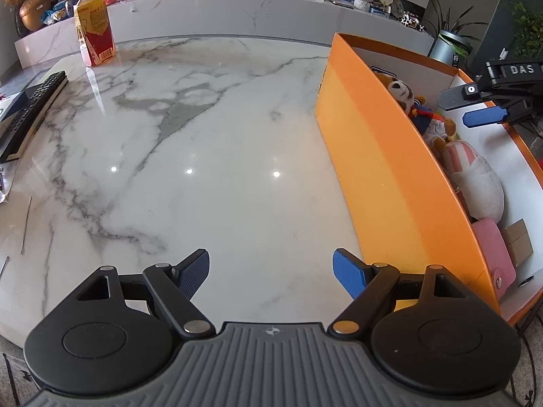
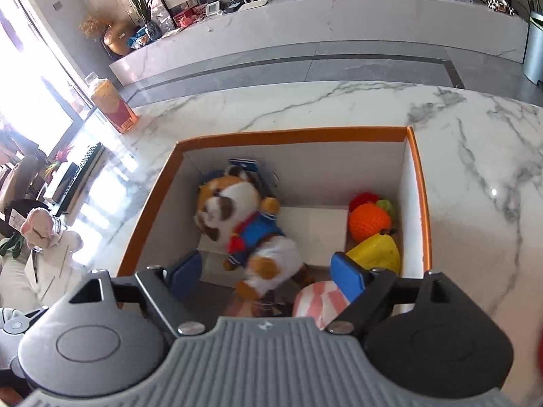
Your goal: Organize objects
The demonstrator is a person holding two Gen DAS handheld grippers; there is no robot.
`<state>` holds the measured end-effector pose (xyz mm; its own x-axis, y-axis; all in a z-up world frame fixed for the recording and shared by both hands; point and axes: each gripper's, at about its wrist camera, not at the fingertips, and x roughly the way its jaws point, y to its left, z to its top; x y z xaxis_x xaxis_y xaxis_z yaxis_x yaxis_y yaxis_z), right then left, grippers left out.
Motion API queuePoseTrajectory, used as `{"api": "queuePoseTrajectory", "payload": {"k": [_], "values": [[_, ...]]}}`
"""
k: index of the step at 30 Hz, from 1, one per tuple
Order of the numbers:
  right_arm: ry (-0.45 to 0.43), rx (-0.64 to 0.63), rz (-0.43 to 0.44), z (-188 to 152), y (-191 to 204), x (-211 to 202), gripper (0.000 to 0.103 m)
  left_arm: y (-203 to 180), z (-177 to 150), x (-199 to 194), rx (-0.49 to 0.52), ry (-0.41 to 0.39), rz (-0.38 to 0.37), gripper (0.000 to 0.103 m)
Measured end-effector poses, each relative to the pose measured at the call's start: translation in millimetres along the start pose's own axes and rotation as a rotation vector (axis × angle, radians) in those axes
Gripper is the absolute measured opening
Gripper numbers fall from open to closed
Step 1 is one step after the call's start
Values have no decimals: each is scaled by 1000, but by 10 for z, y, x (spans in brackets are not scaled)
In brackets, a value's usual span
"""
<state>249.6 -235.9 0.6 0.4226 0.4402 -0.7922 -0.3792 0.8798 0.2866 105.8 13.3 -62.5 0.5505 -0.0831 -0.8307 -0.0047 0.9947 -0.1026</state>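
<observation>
Left view: left gripper wide open, holding nothing, low over white marble table; orange box of soft toys at right; juice carton far back by long counter

Right view: right gripper open, empty, above plush dog lying inside the box; potted plant behind

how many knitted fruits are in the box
3, all in the box's far right corner: an orange, a red one behind it, a yellow one in front. More may be hidden under the plush.
</observation>
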Motion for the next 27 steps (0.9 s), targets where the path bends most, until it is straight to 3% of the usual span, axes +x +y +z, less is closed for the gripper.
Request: {"api": "queuePoseTrajectory", "payload": {"k": [5, 9, 13, 14, 23, 27], "values": [[84, -123, -104, 125, 118, 466, 84, -12, -8, -13, 15, -4, 9, 95], [125, -169, -74, 104, 171, 701, 68, 24, -1, 15, 3, 6, 18, 95], [90, -234, -106, 55, 248, 684, 58, 44, -2, 21, -7, 13, 10, 95], [82, -195, -107, 79, 207, 660, 53, 45, -2, 15, -7, 12, 8, 95], [53, 227, 42, 126, 93, 378, 47, 38, 2, -55, -15, 0, -5, 95], [50, 374, 52, -9, 208, 418, 46, 37, 10, -116, -17, -16, -15, 95]]}}
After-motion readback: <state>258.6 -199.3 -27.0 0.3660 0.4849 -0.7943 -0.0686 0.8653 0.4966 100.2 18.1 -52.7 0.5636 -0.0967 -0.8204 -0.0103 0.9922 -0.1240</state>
